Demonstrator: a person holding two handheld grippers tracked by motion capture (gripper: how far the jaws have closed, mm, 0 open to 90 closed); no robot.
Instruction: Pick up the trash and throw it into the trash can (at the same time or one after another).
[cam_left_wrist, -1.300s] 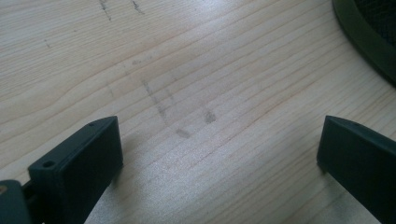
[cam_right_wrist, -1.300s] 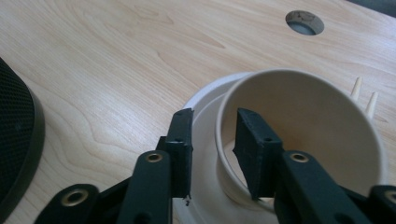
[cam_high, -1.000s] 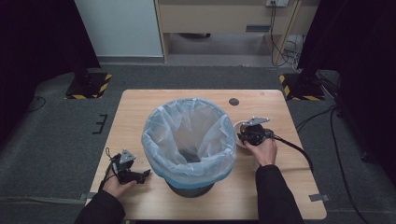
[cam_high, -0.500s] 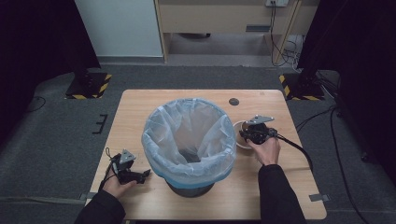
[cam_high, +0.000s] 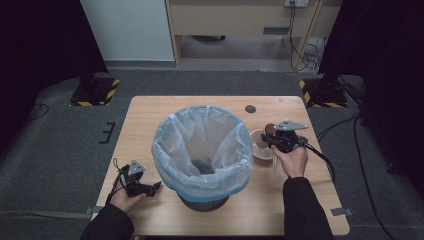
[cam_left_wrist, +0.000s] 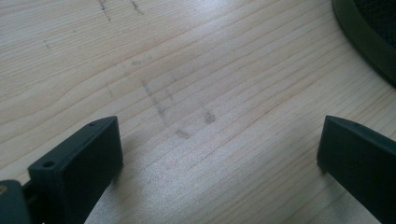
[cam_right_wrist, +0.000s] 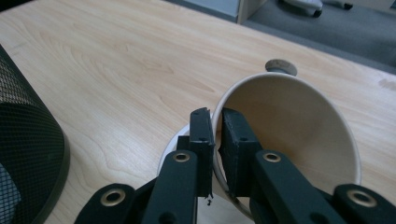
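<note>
My right gripper (cam_right_wrist: 215, 122) is shut on the rim of a beige paper cup (cam_right_wrist: 289, 126), one pad inside and one outside. The cup is tilted, with its mouth facing me, and looks empty. It hangs just above a white round piece (cam_right_wrist: 173, 140) on the table. In the high view the right gripper (cam_high: 272, 140) holds the cup (cam_high: 269, 130) to the right of the bin, over the white round piece (cam_high: 260, 150). My left gripper (cam_high: 150, 188) rests at the table's front left. It is open, and in the left gripper view its fingers (cam_left_wrist: 79, 163) stand wide apart over bare wood.
A black mesh bin (cam_high: 202, 150) lined with a pale blue bag stands in the middle of the wooden table (cam_high: 150, 115); its side (cam_right_wrist: 23, 140) is close on my right gripper's left. A dark round grommet (cam_high: 250, 108) sits behind the cup. The bin's base (cam_left_wrist: 364, 37) lies beyond my left gripper.
The right gripper has risen a little with the cup's rim in it, tipping the cup up off the white piece. The left gripper has not moved.
</note>
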